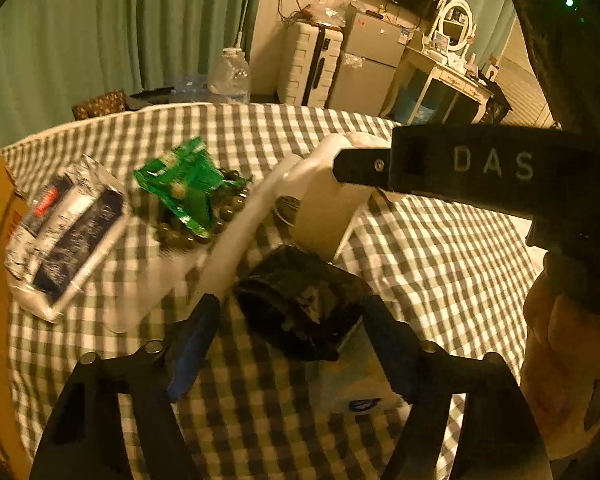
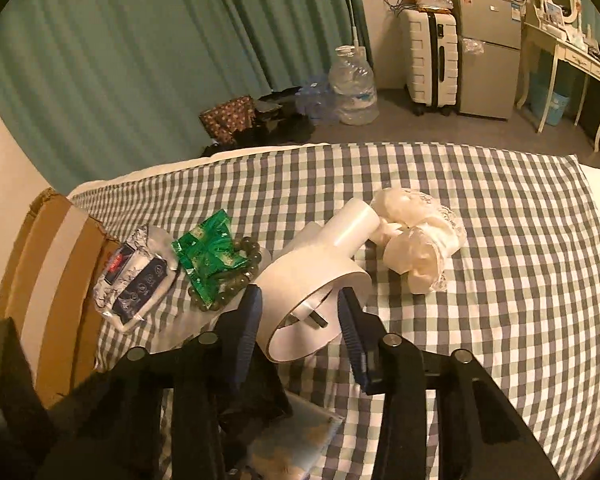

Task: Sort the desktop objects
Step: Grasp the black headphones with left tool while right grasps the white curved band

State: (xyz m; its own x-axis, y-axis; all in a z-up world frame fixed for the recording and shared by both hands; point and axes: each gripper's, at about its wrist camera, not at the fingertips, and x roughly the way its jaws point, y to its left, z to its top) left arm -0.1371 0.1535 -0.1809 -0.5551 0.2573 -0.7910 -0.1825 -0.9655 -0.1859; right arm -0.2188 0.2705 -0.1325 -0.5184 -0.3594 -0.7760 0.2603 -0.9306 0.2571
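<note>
Right wrist view: right gripper (image 2: 300, 316) straddles the wide rim of the white plastic funnel-shaped fan body (image 2: 320, 276); jaws parted, pads near the rim, contact not clear. Risk: the curved rim squirts out or rolls if the pads bite off-centre. Just left of it lies the green foil packet (image 2: 206, 258) on a dark bead bracelet (image 2: 240, 268); a sideways nudge could drag both.

Left gripper (image 1: 292, 328) brackets a crumpled black pouch (image 1: 300, 304), jaws open, possibly snagging the checked cloth (image 1: 440, 248).

A white fan (image 2: 320, 280) lies tipped beside green packets (image 2: 208, 256), beads (image 2: 244, 276) and a black roll (image 1: 300, 304).
</note>
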